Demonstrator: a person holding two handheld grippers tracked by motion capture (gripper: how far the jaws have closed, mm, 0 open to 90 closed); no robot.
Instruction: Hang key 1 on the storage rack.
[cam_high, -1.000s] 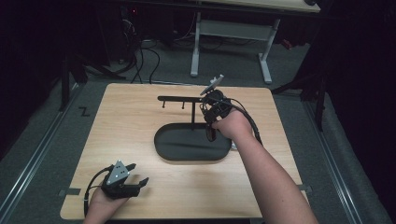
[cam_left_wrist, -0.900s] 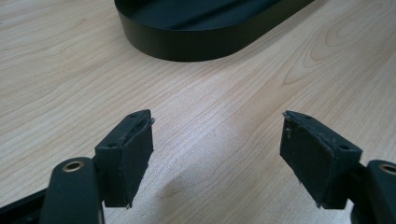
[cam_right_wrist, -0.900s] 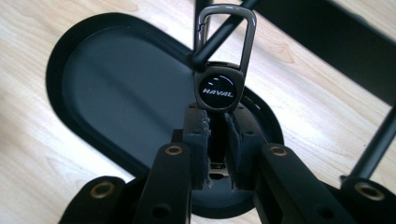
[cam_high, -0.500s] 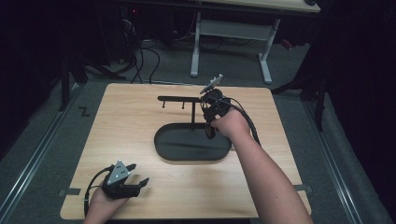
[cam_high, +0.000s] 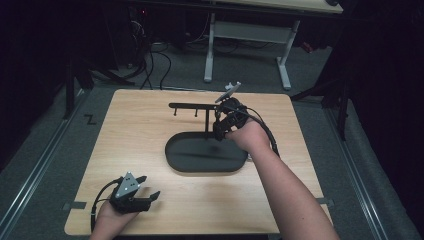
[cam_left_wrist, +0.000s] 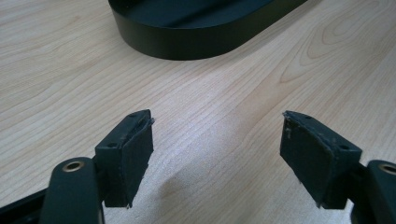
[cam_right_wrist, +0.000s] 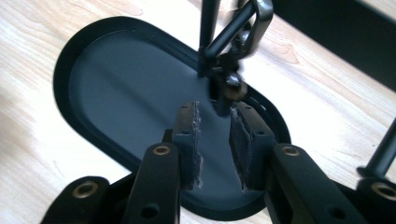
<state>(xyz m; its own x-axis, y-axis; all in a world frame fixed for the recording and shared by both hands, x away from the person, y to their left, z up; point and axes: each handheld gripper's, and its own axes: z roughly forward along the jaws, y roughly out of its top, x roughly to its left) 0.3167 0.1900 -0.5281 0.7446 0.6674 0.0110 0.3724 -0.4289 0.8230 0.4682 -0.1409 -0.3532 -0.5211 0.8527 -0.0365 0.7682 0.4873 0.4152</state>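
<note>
Right now the right gripper (cam_high: 223, 127) is hovering over the far right end of the black oval tray (cam_high: 175, 161), by the upright post (cam_high: 208, 125) of the T-shaped stand that rises from the tray's far rim. In the right gripper view its jaws have just been opening a little; the pads (cam_right_wrist: 187, 140) are standing slightly apart with nothing pinched between them, pointing at a small dark knob (cam_right_wrist: 232, 86) hanging off the stand's crossbar (cam_high: 192, 105). Looks like it is letting go of, or lining up on, that hanging knob — cannot tell which. To do it well: keep the wrist steady, keep the knob centred on the gap between the pads, avoid knocking the post. The left gripper (cam_high: 145, 192) is resting at the near left of the wooden table (cam_high: 140, 130), its fingers (cam_left_wrist: 128, 156) wide apart and holding nothing, the tray's rim lying just ahead.
</note>
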